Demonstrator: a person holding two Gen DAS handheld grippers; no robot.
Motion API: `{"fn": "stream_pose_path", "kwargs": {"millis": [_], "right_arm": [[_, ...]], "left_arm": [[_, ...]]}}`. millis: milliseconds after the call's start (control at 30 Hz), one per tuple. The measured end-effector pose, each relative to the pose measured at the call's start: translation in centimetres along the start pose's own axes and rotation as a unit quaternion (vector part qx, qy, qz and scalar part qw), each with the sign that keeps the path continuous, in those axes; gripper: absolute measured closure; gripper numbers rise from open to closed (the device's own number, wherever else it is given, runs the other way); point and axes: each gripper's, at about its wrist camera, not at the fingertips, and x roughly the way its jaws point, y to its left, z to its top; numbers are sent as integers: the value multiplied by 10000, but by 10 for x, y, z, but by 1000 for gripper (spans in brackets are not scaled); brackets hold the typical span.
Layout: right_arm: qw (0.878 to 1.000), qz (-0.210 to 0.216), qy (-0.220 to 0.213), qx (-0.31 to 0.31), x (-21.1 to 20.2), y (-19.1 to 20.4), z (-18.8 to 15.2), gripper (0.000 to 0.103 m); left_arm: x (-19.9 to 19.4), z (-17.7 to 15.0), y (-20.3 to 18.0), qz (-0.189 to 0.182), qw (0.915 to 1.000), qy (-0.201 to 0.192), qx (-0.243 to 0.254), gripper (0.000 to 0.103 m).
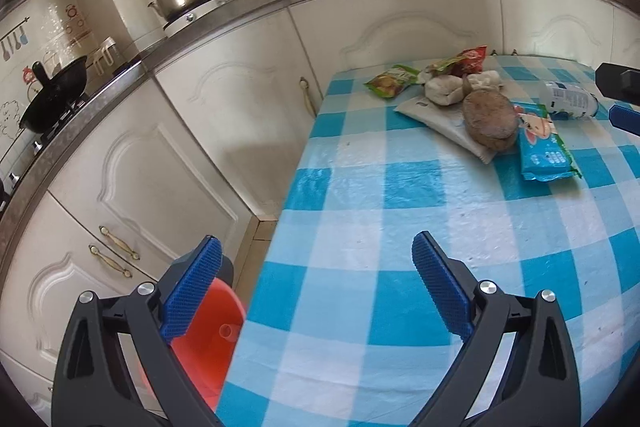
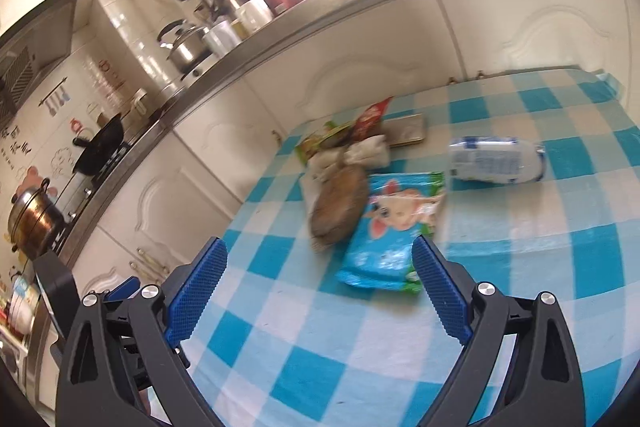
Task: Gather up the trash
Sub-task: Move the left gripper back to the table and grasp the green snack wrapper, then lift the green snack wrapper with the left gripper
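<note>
While trash pile sits untouched on the checked table | left gripper wide, empty | right gripper wide, empty, nearing blue packet | red bin beside table | nothing collected, I'd say.

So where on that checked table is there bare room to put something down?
The near half of the tablecloth, between the open left tool and the trash pile, is bare. It is crowded at the far end: blue packet, brown disc, wrappers and the lying white bottle.
</note>
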Motion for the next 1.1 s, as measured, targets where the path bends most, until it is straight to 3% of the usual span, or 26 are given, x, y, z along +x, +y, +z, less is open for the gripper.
{"fn": "stream_pose_path", "kwargs": {"millis": [200,300,400,533,633,700,767,833,933,1100], "right_arm": [[9986,-215,-212,430,-12,-45,11,10],[9972,-300,-279,622,-15,-65,14,10],[9955,-297,-286,853,-17,-82,16,10],[9949,-275,-281,927,-16,-92,16,10],[9951,-262,-237,923,-13,-96,16,10],[9955,-264,-215,883,-13,-97,17,10],[9959,-295,-249,821,-14,-98,18,10],[9961,-304,-268,786,-14,-98,19,10],[9961,-303,-255,787,-12,-101,19,10],[9960,-314,-194,808,-8,-105,19,10]], "left_arm": [[8,30,-10,-714,9969,122,-295,7],[19,57,-12,-1277,9898,201,-604,7],[40,91,-15,-1577,9835,256,-852,7],[92,141,-19,-1771,9740,497,-1322,7],[143,172,-25,-1644,9677,816,-1729,8],[175,186,-30,-1601,9626,1015,-1937,18],[204,194,-34,-1659,9533,1296,-2165,38],[231,199,-38,-1651,9458,1502,-2360,42],[255,205,-43,-1505,9467,1552,-2390,47],[277,212,-47,-1612,9409,1584,-2522,47]]}}
